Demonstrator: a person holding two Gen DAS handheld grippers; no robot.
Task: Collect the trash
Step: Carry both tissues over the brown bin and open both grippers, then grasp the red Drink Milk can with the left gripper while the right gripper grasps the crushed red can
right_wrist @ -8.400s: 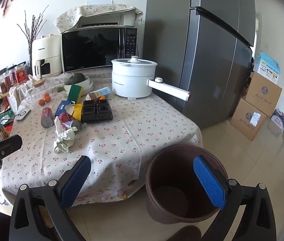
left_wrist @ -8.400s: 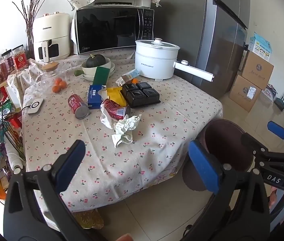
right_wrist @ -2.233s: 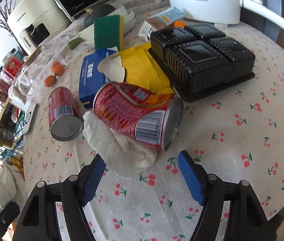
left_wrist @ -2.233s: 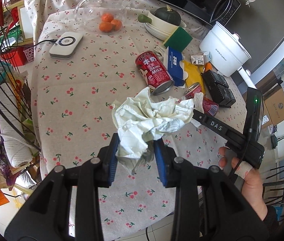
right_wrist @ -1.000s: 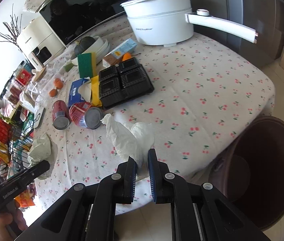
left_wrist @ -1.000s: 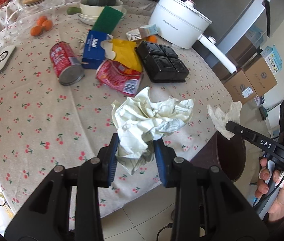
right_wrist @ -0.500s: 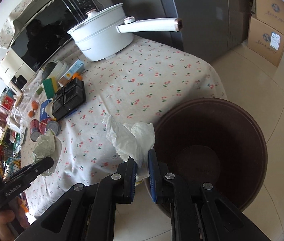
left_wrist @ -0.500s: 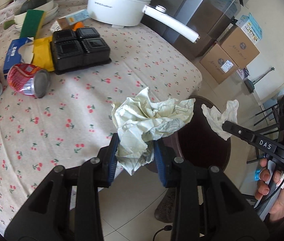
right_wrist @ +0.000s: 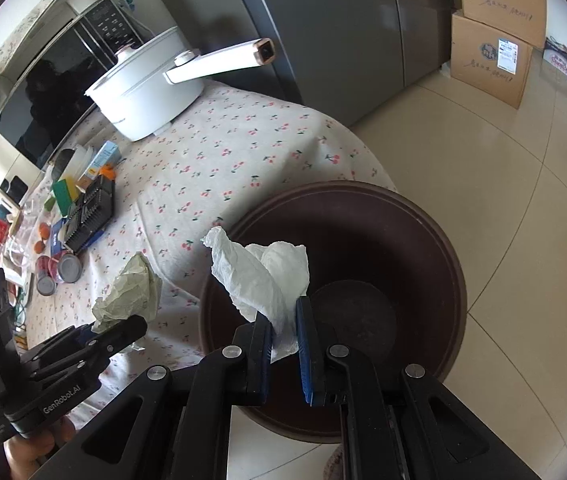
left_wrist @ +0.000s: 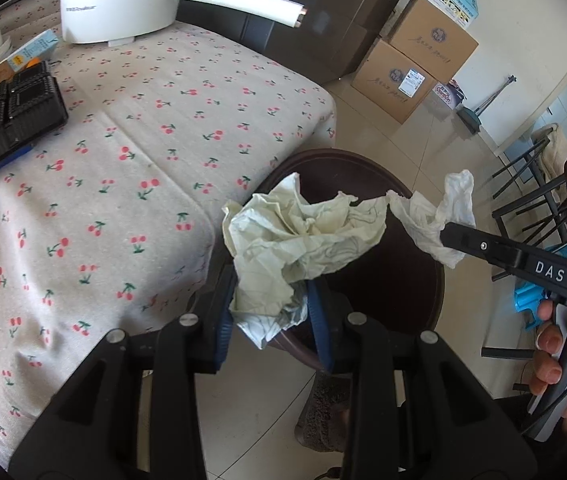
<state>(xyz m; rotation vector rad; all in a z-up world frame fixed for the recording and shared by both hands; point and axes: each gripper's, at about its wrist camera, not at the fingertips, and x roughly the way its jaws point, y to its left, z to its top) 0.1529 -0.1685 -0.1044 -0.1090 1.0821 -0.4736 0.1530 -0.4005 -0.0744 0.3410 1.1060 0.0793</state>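
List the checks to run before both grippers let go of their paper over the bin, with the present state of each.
1. Left gripper shut on the crumpled paper: ok.
2. Right gripper shut on the white tissue: ok.
3. White tissue above the brown bin: ok.
4. Crumpled paper fully inside the bin's rim: cannot tell; it seems near the table-side edge.
5. Bin has room: ok, looks empty.
6. Cans left on the table: not ok.
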